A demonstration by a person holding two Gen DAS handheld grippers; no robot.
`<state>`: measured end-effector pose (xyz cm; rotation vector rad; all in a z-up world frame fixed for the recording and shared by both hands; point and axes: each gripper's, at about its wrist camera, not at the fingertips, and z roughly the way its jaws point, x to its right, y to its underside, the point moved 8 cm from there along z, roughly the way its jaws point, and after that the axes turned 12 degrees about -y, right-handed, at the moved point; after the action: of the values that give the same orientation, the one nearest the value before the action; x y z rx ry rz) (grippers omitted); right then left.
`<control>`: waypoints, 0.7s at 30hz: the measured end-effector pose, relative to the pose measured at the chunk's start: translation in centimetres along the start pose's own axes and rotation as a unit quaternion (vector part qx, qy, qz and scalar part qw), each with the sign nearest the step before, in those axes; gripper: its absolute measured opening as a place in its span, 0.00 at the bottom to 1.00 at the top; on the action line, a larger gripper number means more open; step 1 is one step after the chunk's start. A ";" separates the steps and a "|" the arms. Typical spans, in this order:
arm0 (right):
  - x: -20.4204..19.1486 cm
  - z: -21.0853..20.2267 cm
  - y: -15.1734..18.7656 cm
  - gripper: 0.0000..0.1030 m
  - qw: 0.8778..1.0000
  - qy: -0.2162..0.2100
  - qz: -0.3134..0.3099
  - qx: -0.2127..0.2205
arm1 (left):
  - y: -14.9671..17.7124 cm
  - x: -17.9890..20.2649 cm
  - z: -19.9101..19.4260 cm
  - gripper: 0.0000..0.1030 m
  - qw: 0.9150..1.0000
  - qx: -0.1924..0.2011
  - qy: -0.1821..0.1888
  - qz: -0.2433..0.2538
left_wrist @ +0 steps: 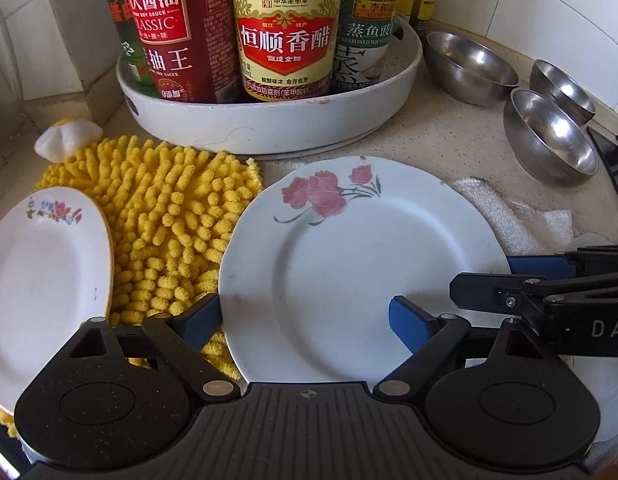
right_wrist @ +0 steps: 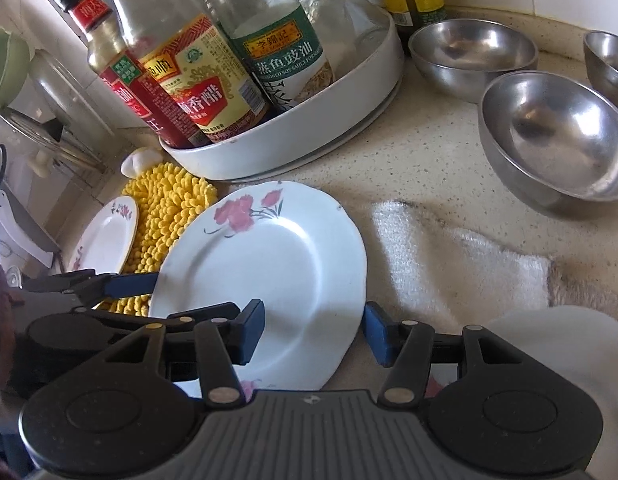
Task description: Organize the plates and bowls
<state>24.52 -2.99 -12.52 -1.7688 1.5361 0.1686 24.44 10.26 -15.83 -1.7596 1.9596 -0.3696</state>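
A white plate with pink flowers [left_wrist: 365, 264] [right_wrist: 269, 264] lies on the counter between both grippers. My left gripper [left_wrist: 307, 320] is wide open and straddles its left side, with one pad [left_wrist: 201, 320] just outside the rim and the other over the plate's face. My right gripper [right_wrist: 315, 332] stands half open across the right rim, one pad [right_wrist: 251, 330] above the plate and one [right_wrist: 379, 332] beyond the edge. No pad visibly presses on the plate. A smaller flowered plate [left_wrist: 41, 280] [right_wrist: 109, 236] rests to the left. Three steel bowls [left_wrist: 549, 140] [right_wrist: 557, 136] sit at the back right.
A yellow chenille cloth [left_wrist: 165, 208] lies between the two plates. Behind it stands a white round tray [left_wrist: 269, 120] of sauce bottles. A white towel [right_wrist: 449, 256] lies right of the big plate, and a white dish [right_wrist: 569, 360] sits near the right gripper.
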 end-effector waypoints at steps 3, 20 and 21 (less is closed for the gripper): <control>0.1 0.1 -0.2 0.69 1.000 -0.001 0.000 -0.002 | -0.3 -0.3 0.3 0.91 1.000 0.002 0.010 -0.005; -0.5 0.3 0.2 0.65 0.999 0.025 -0.040 0.002 | -0.7 -1.4 0.3 0.69 1.000 0.022 0.008 -0.012; -0.6 0.2 0.3 0.65 0.999 0.030 -0.045 0.001 | -0.6 -1.5 0.2 0.68 1.000 0.022 0.006 -0.013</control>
<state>24.15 -2.33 -12.49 -1.8520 1.4931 0.0699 25.14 11.62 -15.41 -1.7595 1.9239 -0.4299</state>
